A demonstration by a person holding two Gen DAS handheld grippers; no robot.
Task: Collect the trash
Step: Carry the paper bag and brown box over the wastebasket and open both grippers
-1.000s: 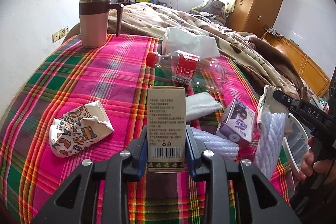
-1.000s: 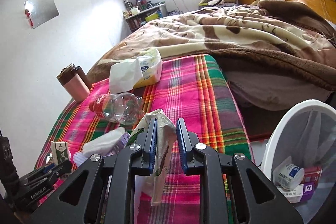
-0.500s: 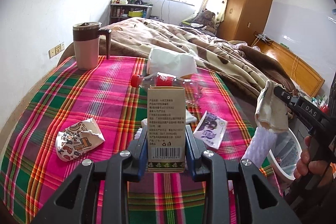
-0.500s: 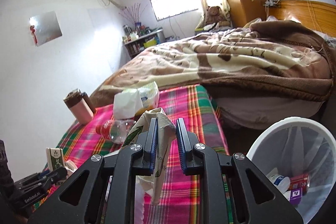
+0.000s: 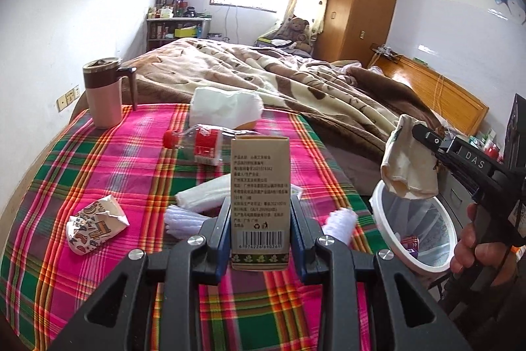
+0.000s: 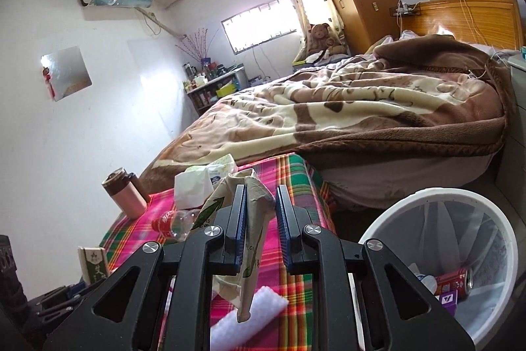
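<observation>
My left gripper is shut on an upright tan carton with a barcode, held above the plaid table. My right gripper is shut on a crumpled beige wrapper with green print. In the left wrist view the same wrapper hangs over the near rim of a white bin, pinched by the right gripper with a hand behind it. The bin holds a red can and small boxes. On the table lie a patterned paper scrap, a red-capped plastic bottle and white foam pieces.
A pink mug with a brown lid stands at the table's far left corner. A tissue pack sits at the far edge. A bed with a brown blanket lies behind the table, with a wooden wardrobe beyond it.
Both grippers have risen and drawn back from the table, each keeping its grip. The right one has carried the wrapper over to the bin's rim.
</observation>
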